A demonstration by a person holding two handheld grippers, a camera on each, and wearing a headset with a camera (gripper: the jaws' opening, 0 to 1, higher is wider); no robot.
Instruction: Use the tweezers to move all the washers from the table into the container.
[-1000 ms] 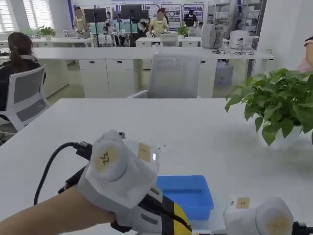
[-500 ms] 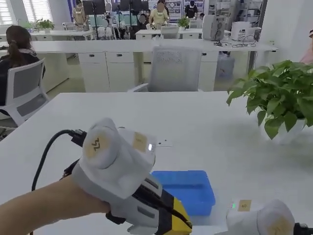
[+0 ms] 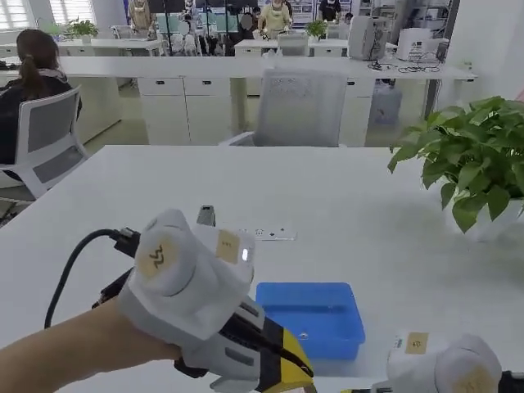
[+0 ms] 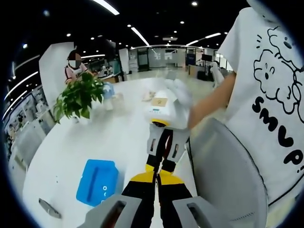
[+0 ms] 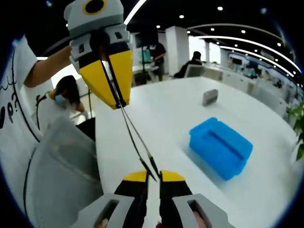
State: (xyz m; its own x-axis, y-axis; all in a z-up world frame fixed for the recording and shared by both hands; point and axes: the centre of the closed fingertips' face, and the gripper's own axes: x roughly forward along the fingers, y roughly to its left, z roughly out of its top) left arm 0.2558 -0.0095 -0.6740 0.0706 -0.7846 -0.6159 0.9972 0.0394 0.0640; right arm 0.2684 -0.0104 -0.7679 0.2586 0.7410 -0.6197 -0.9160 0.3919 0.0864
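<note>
While the left gripper [image 5: 115, 104], a white body with yellow-tipped jaws held in the person's hand, hangs above the white workbench table [image 3: 368, 221], its jaws are pressed together on the thin black metal tweezers [image 5: 134, 137]. In the right gripper view the tweezers run from between those yellow jaws, two slim prongs side by side, down to the right gripper [image 5: 153, 176]. The prong tips end right at the slim gap between the right gripper's own yellow-tipped jaws. Those jaws are drawn close together, but whether they pinch the tips cannot be told. In the left gripper view the right gripper faces the left one nose to nose, just beyond the left jaws, with a bare forearm behind it. The blue rectangular plastic container [image 3: 336, 348] sits open on the table, just beyond the two grippers in the head view and apart from both. A small pale speck [image 3: 303, 335] lies on its floor, too small to name. Farther back on the table stands a small grey block [image 3: 206, 215], and a leafy green potted plant [image 3: 471, 160] stands at the table's right side, well apart from the container. A grey mesh-backed chair [image 3: 301, 106] is behind the far edge of the table.
</note>
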